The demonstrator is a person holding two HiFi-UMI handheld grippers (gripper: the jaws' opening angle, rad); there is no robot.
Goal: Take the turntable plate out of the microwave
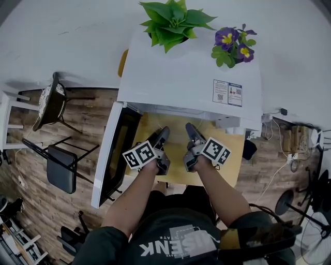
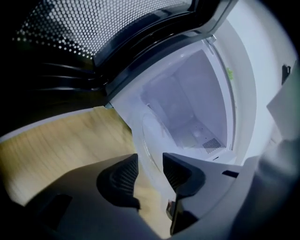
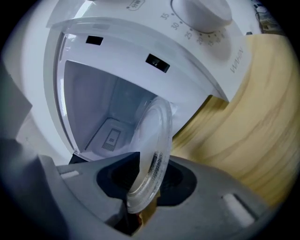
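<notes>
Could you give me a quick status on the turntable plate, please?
Right gripper shut on turntable plate rim. Left gripper open. Plate at microwave mouth. Door wide open, nothing blocking.

Bright even light, dark fisheye corners, slight motion blur

The right gripper (image 3: pixel 143 182) is clamped on the near rim of the clear glass turntable plate (image 3: pixel 153 131), with a pad pressed on each face. The plate reaches away toward the open cavity (image 3: pixel 93 103) of the white microwave (image 3: pixel 136 47). A dial (image 3: pixel 201 11) sits on the microwave's front panel. To the right lies the wooden table (image 3: pixel 258 131).
</notes>
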